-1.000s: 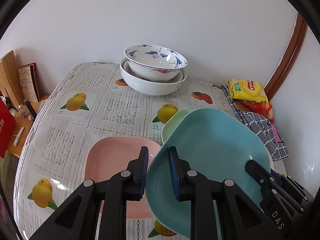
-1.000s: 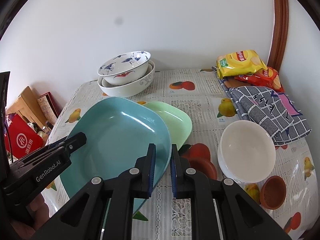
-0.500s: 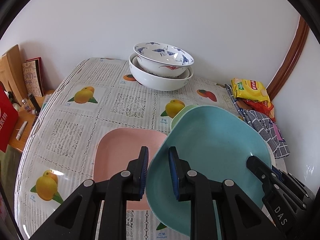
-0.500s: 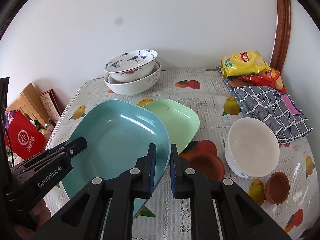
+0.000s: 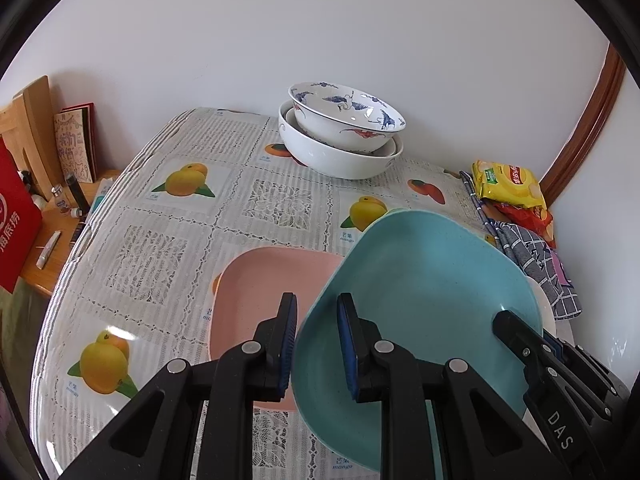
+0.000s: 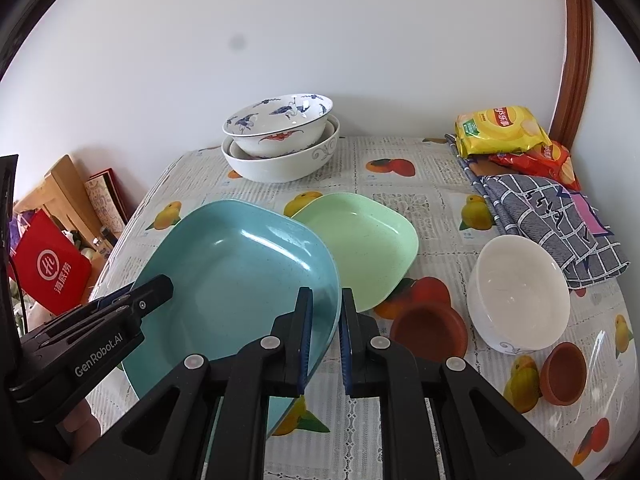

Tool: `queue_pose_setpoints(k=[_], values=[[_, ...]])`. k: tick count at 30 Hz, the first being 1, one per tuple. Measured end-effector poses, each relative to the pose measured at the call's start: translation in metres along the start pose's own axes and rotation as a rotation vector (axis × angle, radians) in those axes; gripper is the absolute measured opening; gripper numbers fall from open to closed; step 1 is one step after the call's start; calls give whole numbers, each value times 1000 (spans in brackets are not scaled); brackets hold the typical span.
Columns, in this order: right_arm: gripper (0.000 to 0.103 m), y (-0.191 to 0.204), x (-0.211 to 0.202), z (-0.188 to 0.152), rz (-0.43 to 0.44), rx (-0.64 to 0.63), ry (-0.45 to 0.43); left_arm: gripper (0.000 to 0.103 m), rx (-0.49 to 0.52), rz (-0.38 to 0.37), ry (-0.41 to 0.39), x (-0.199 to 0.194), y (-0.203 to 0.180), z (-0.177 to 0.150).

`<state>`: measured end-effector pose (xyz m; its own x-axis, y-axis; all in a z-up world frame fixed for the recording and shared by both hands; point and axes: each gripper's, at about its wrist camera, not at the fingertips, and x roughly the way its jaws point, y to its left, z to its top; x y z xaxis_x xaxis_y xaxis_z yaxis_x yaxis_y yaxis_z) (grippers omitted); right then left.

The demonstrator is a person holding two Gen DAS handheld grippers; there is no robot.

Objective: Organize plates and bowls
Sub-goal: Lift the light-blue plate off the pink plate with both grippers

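Both grippers, left [image 5: 316, 340] and right [image 6: 323, 336], clamped on blue plate [image 6: 240, 276], one each side. Pink plate [image 5: 260, 280] just left, green plate [image 6: 360, 240] just right.

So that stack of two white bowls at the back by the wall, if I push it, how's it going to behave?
The stacked bowls look like glazed ceramic, so probably heavy and breakable. The patterned top bowl sits tilted and loose in the lower one, so it may rock or clink. The glossy tablecloth likely lets the stack slide rather than tip.
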<state>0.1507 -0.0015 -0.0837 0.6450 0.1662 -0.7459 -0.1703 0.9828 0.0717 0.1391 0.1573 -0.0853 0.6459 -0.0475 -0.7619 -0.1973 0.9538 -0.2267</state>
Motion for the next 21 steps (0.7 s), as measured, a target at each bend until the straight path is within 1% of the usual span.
queue_pose_setpoints(k=[21], values=[[12, 29, 21, -11, 19, -47, 47, 20, -55, 32, 39, 11, 33, -15]])
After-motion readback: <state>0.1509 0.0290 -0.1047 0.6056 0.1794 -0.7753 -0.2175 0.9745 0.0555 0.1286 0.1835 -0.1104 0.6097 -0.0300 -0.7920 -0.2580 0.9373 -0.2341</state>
